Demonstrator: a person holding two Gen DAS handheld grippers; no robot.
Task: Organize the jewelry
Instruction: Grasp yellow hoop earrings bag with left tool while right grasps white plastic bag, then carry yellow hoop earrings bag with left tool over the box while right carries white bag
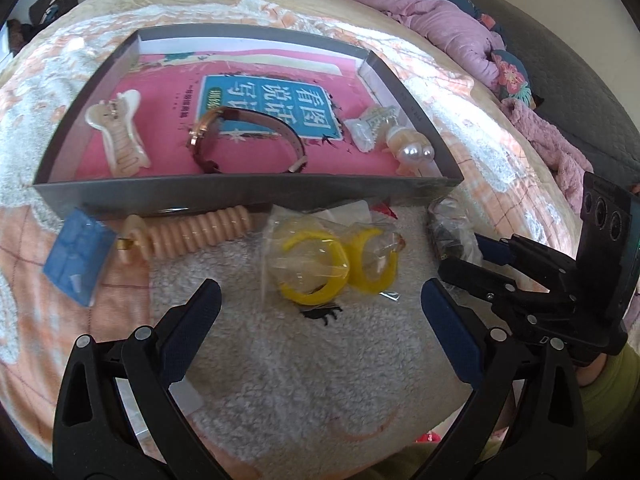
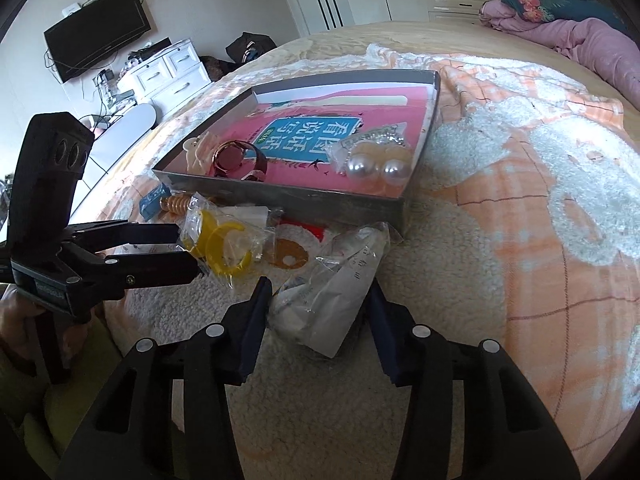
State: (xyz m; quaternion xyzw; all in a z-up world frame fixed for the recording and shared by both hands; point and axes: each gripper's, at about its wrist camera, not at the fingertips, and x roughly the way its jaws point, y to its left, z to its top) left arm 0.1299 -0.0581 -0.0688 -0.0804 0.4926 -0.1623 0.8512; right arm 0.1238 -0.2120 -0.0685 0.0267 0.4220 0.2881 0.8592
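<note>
A clear bag of yellow hoop earrings point(image 1: 332, 264) lies on the fleecy blanket in front of a grey box point(image 1: 240, 194). My left gripper point(image 1: 320, 292) hovers just short of that bag, open, its fingers spread wider than the bag. In the right wrist view its tips point(image 2: 188, 250) reach the bag's point(image 2: 224, 248) left edge. My right gripper point(image 2: 318, 300) is shut on a crumpled clear plastic bag point(image 2: 336, 288) holding a paper slip. The left wrist view shows this gripper point(image 1: 460, 254) to the right, with its bag point(image 1: 448, 224).
The grey box point(image 2: 320, 200), lined with a pink book, holds a cream hair claw point(image 1: 120, 136), a brown-strap watch point(image 1: 240, 140), a small bagged item point(image 1: 372, 128) and bagged pearl earrings point(image 1: 416, 154). A peach spiral clip point(image 1: 192, 232) and blue packet point(image 1: 76, 260) lie outside. A pink quilt point(image 1: 440, 20) is bunched behind.
</note>
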